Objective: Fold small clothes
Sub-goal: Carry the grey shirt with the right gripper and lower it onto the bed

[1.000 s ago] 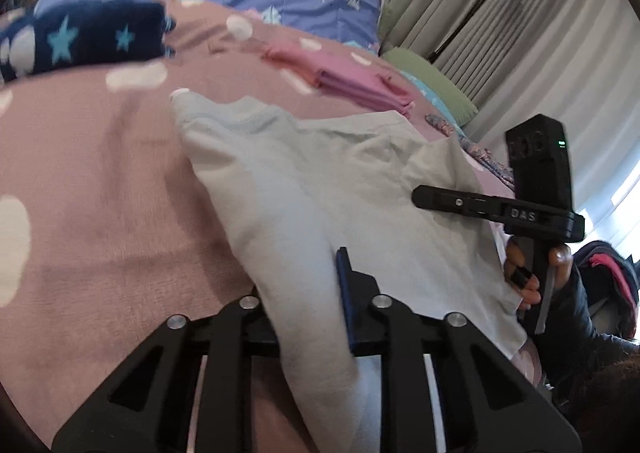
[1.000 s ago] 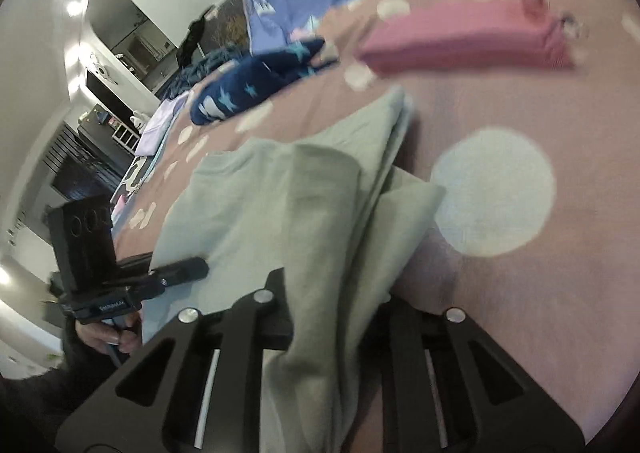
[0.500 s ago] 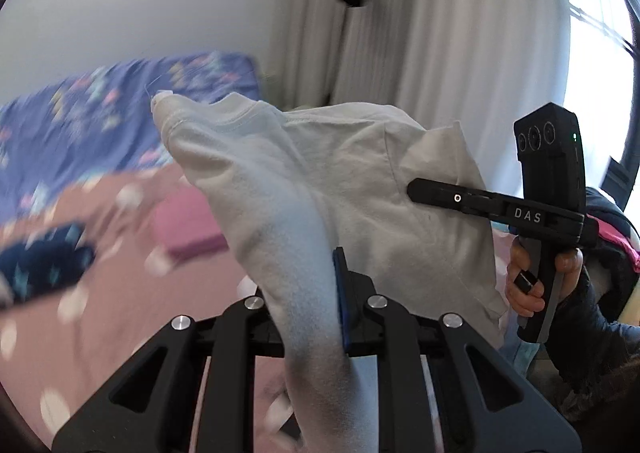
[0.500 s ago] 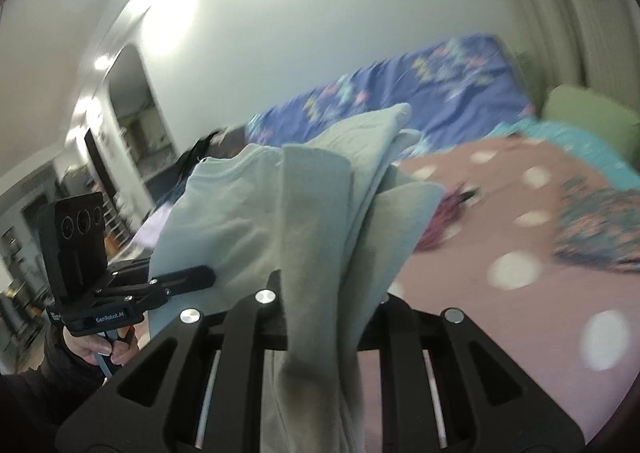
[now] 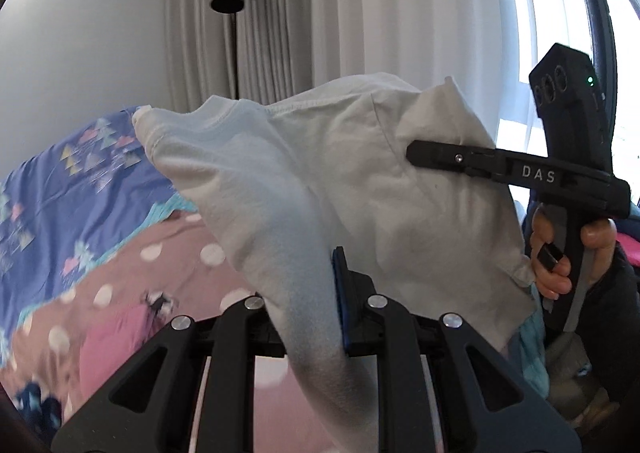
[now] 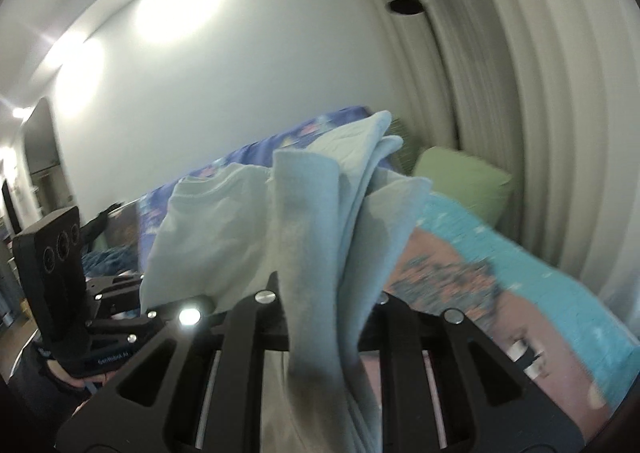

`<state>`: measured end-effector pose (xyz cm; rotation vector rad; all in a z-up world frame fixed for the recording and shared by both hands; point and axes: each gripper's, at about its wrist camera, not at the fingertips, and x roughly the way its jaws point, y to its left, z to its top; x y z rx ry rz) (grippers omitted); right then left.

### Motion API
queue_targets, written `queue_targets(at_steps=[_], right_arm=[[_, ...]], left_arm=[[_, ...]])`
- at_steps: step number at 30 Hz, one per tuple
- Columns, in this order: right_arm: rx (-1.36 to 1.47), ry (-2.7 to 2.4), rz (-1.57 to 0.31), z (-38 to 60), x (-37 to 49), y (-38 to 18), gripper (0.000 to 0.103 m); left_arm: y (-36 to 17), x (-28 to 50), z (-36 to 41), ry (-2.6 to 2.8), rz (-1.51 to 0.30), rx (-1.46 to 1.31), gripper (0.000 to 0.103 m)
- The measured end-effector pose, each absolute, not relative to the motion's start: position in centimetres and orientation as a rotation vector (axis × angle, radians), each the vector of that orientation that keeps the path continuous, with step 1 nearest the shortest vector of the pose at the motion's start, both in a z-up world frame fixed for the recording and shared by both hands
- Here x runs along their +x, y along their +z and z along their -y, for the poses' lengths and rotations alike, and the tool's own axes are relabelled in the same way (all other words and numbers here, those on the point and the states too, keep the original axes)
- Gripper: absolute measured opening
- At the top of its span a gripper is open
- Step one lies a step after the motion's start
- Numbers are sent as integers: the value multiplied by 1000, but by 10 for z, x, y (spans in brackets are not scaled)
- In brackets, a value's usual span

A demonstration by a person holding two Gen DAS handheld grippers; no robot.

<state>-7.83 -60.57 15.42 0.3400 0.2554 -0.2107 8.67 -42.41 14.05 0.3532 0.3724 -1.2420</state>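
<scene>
Soft matt knit cloth, pale blue-grey with stitched hems, for the small shirt (image 5: 320, 181). Matt black plastic with bright metal screw heads on the left tongs (image 5: 316, 317) below the shirt; one blue pad, dull. Same matt black plastic and shiny screws on the right tongs (image 6: 320, 309). Under the shirt, a bed cover (image 5: 168, 253) of soft matt pink cloth dotted white. Behind the shirt, pleated matt curtain (image 5: 320, 13) fabric and a smooth painted wall (image 5: 80, 53).

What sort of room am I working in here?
Most likely a bedroom: a bed with a pink polka-dot bedspread, a green pillow, and a floor lamp against long curtains.
</scene>
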Motion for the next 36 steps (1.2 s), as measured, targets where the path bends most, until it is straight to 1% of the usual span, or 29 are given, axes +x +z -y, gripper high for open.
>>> queue_targets(at_steps=[5, 10, 11, 12, 13, 14, 16, 17, 18, 20, 21, 22, 23, 25, 26, 31, 33, 34, 36], right_arm=[[341, -324, -284, 667, -40, 153, 14], [358, -435, -312, 713, 8, 128, 14], [353, -463, -308, 725, 20, 119, 17], [340, -504, -310, 735, 32, 108, 34], [319, -578, -326, 743, 46, 93, 48], [305, -731, -383, 755, 59, 70, 72], [358, -907, -509, 772, 67, 26, 58], [438, -887, -576, 780, 67, -5, 52], [489, -842, -611, 782, 66, -26, 51], [499, -800, -729, 780, 68, -81, 53], [496, -792, -728, 777, 66, -95, 55], [556, -785, -698, 783, 57, -102, 58], [612, -785, -682, 788, 51, -103, 65], [700, -763, -670, 796, 46, -113, 65], [681, -776, -682, 787, 45, -114, 65], [458, -919, -774, 766, 76, -111, 67], [431, -954, -787, 764, 79, -110, 71], [416, -975, -786, 761, 77, -107, 71], [352, -1024, -726, 748, 67, -90, 71]], left_arm=[[133, 121, 494, -1249, -380, 376, 17], [109, 155, 547, -1226, -372, 412, 18], [97, 165, 561, -1209, -351, 435, 23], [84, 174, 570, -1187, -340, 467, 37], [69, 182, 581, -1148, -353, 512, 49], [44, 195, 592, -1077, -424, 567, 65], [1, 214, 594, -1046, -556, 568, 65], [-27, 220, 589, -1088, -634, 532, 65], [-47, 222, 585, -1122, -681, 520, 65], [-89, 223, 580, -1150, -730, 534, 68], [-97, 222, 577, -1168, -744, 515, 68], [-99, 226, 577, -1172, -754, 501, 69], [-99, 227, 577, -1166, -764, 502, 70], [-101, 226, 580, -1140, -758, 530, 75], [-101, 222, 585, -1117, -737, 550, 78], [-101, 205, 588, -1028, -615, 615, 83], [-96, 195, 591, -967, -524, 670, 83], [-92, 189, 589, -951, -501, 687, 83], [-81, 178, 578, -960, -524, 684, 82]])
